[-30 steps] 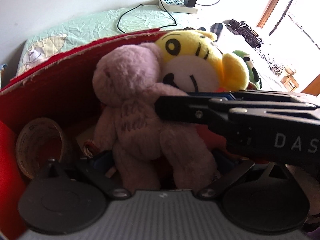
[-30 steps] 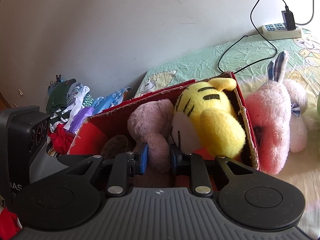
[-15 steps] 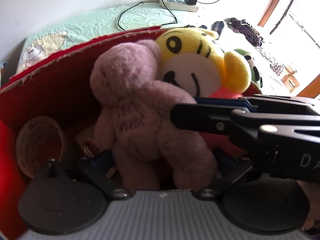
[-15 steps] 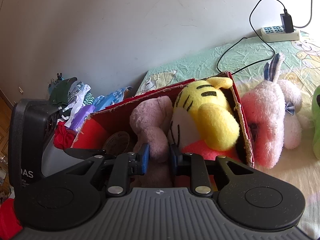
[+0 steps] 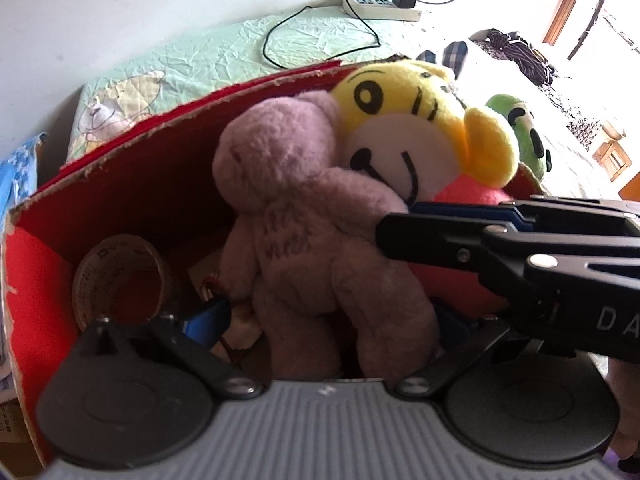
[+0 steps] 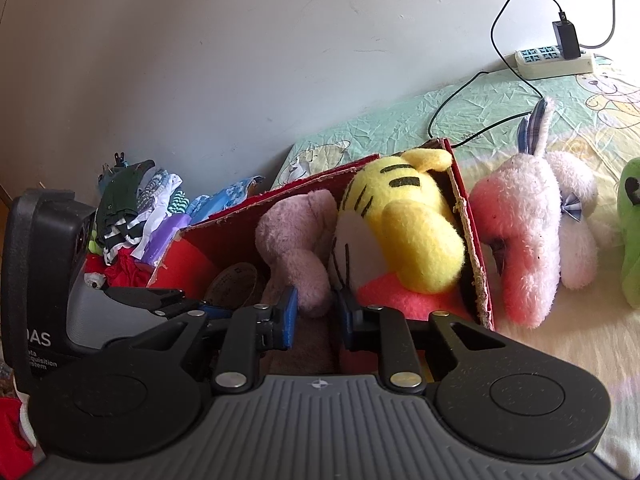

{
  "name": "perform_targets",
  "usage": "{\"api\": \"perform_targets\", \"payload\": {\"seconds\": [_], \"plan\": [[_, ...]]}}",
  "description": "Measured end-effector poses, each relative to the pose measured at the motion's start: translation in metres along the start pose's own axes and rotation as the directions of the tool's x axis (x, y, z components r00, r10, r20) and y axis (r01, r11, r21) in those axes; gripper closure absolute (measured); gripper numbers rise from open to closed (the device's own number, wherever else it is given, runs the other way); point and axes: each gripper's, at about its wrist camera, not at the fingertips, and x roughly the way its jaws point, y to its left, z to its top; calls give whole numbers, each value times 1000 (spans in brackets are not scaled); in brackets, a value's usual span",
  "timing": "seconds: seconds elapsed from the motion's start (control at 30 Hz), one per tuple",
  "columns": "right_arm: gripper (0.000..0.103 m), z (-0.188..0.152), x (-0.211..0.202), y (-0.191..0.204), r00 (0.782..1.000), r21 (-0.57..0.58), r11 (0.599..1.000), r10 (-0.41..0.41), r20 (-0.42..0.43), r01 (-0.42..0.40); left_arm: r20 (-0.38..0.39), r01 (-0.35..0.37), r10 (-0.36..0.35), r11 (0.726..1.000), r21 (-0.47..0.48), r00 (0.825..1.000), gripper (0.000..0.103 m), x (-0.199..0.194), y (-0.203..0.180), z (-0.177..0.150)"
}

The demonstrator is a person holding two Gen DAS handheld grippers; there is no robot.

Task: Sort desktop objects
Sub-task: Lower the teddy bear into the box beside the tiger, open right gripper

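A mauve teddy bear [image 5: 296, 216] stands inside a red cardboard box [image 5: 180, 120] and leans on a yellow tiger plush [image 5: 400, 152]. My left gripper [image 5: 328, 318] is open, its pads wide apart on either side of the bear's legs. From the right, my right gripper [image 5: 400, 220] reaches the bear's outstretched arm. In the right wrist view that gripper [image 6: 318, 316] is shut on the end of the bear's [image 6: 296, 236] arm, beside the tiger [image 6: 404, 232].
A tape roll [image 5: 120, 276] lies in the box's left corner. Outside the box wall [image 6: 468, 248] lie a pink rabbit plush [image 6: 532, 232] and a green plush [image 6: 630, 232] on the bed. A power strip [image 6: 556, 62] with cable sits by the wall; clothes [image 6: 136, 216] pile at left.
The right gripper has drawn back to the right across the left wrist view, still at the bear's arm. The bear's arm now stretches further right. The left gripper stays around the legs.
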Motion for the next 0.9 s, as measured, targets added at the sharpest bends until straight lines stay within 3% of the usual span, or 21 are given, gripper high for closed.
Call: {"api": "perform_targets", "payload": {"seconds": [0.3, 0.5, 0.9], "plan": [[86, -3, -4, -3, 1000, 5, 1000, -17, 6, 17, 28, -29, 29, 999, -16, 999, 1, -14, 2, -4], [80, -5, -15, -2, 999, 19, 1000, -16, 32, 16, 13, -43, 43, 999, -33, 999, 2, -11, 2, -6], [80, -12, -26, 1, 997, 0, 999, -34, 69, 34, -10, -105, 104, 993, -59, 995, 1, -11, -5, -8]]}}
